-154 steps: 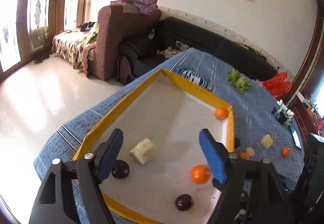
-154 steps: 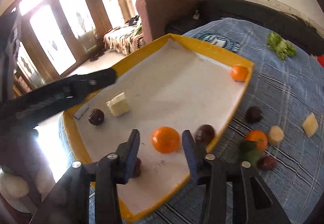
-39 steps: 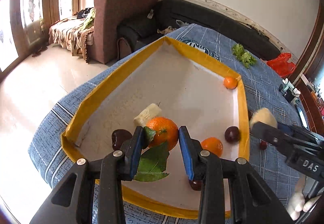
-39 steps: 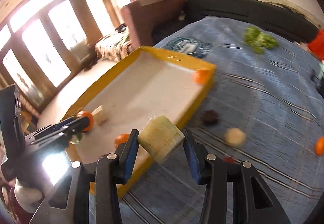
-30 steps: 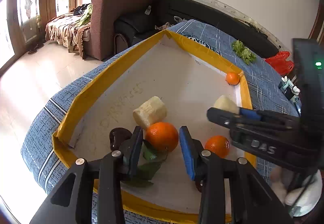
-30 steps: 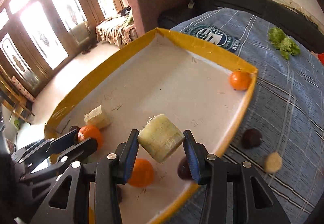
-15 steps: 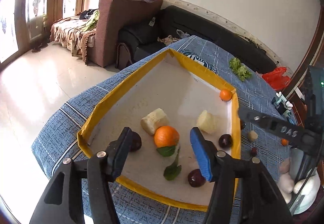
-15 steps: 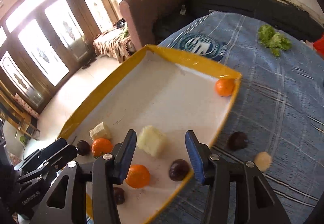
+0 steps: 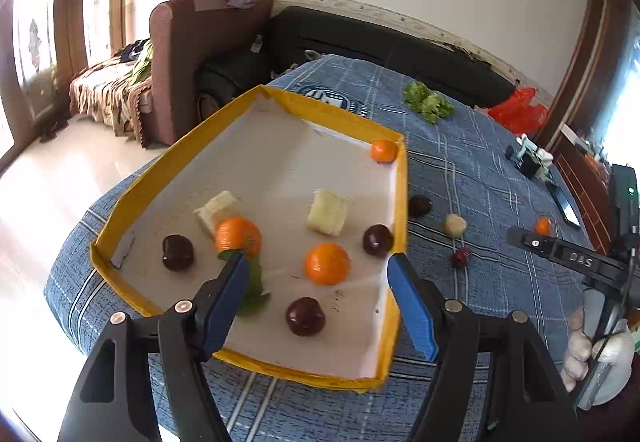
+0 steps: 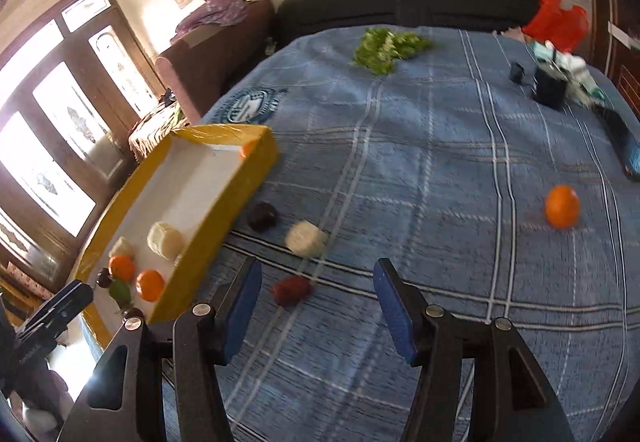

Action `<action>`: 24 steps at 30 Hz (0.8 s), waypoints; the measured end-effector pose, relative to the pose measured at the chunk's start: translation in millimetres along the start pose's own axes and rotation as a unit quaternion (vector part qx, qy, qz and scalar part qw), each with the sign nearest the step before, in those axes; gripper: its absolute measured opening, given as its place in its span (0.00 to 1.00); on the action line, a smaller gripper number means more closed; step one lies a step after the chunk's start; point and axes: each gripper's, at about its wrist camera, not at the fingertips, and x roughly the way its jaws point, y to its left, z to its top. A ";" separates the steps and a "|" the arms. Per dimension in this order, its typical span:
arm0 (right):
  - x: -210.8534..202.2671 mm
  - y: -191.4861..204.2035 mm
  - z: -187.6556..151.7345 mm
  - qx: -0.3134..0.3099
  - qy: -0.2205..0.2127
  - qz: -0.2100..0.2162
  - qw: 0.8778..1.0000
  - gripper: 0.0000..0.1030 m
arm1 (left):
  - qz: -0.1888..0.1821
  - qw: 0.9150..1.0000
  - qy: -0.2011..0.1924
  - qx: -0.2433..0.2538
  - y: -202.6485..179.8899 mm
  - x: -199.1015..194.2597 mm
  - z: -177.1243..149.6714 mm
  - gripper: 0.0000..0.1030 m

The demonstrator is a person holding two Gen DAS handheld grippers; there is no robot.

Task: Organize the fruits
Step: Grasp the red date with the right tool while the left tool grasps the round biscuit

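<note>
A yellow-rimmed white tray (image 9: 401, 202) on the blue cloth holds three oranges, three dark plums and two pale fruit chunks. The leafy orange (image 9: 239, 235) lies by a chunk (image 9: 216, 208). The other chunk (image 9: 328, 212) sits mid-tray. My left gripper (image 9: 318, 300) is open and empty above the tray's near end. My right gripper (image 10: 316, 310) is open and empty above the cloth right of the tray (image 10: 224, 218). Before it lie a small red fruit (image 10: 291, 289), a pale round piece (image 10: 306, 238), a dark plum (image 10: 262, 217) and, far right, an orange (image 10: 562, 206).
Green leaves (image 10: 386, 44) lie at the far side of the table. A red bag (image 10: 556, 20), small dark objects (image 10: 550, 82) and a phone (image 9: 567, 204) sit at the right edge. A sofa (image 9: 208, 42) stands beyond the table's left end.
Both grippers let go of their loads into the tray: the left its leafy orange, the right its pale chunk. The left pulled back; the right swung right over the cloth.
</note>
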 end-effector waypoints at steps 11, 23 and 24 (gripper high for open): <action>39.2 15.0 -15.2 -0.034 0.036 0.015 0.999 0.61 | 0.010 0.999 -0.003 0.035 -23.4 -3.4 -3.2 0.70; 67.3 43.6 -21.1 -0.123 0.030 -0.042 0.991 0.34 | 0.008 0.999 0.011 0.038 -31.9 12.5 4.8 0.70; 65.6 41.7 -22.1 -0.124 0.030 -0.037 0.991 0.34 | 0.004 0.999 0.014 0.038 -33.4 13.6 5.3 0.70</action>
